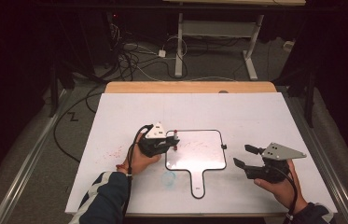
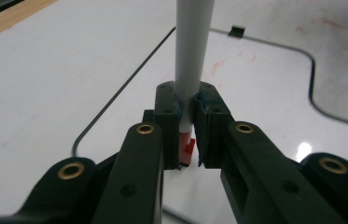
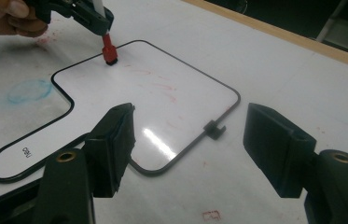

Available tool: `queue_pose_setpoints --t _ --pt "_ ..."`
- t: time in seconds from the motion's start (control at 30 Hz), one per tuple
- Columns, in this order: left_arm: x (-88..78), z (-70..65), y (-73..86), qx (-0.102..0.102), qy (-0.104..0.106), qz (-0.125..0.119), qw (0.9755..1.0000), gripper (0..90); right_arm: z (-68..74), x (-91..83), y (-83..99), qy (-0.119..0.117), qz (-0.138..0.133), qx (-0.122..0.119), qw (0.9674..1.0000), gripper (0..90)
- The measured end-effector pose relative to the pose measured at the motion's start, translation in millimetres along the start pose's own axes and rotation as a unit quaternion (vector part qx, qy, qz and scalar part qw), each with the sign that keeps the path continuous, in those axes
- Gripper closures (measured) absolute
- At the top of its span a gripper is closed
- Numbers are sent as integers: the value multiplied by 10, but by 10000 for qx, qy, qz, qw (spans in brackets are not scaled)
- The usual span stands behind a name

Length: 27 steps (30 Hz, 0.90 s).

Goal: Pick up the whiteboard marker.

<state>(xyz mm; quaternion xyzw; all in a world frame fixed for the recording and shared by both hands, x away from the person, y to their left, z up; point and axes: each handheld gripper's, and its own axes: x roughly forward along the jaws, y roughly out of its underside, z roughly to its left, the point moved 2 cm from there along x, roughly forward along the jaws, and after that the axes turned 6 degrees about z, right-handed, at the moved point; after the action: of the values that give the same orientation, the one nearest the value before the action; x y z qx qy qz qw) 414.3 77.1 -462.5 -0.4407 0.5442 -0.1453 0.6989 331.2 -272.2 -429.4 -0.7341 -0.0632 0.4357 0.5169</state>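
Observation:
A small whiteboard (image 1: pixel 199 156) with a black rim and a handle lies flat on the white table. Faint red streaks mark its face (image 3: pixel 162 91). My left gripper (image 1: pixel 174 140) is shut on a marker (image 2: pixel 191 56) with a white barrel, held upright. The marker's red end (image 3: pixel 109 49) has a dark tip that touches the board's far left corner. In the left gripper view the jaws (image 2: pixel 188 126) pinch the barrel just above the red part. My right gripper (image 1: pixel 244 155) is open to the right of the board, nothing between its pads (image 3: pixel 115 135).
A black clip (image 1: pixel 223 147) sits on the board's right edge. A blue smudge (image 1: pixel 169 177) and red smears (image 1: pixel 113 151) stain the table top (image 1: pixel 255 116). Beyond the table's wooden far edge (image 1: pixel 190 87) are cables and a desk frame (image 1: pixel 179 46) on the floor.

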Motion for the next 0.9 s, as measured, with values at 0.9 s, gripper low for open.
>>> queue_pose_setpoints --t 0.9 --pt "878 -378 -824 668 452 308 9963 792 -39 -54 10 35 -61 -3 10000 345"
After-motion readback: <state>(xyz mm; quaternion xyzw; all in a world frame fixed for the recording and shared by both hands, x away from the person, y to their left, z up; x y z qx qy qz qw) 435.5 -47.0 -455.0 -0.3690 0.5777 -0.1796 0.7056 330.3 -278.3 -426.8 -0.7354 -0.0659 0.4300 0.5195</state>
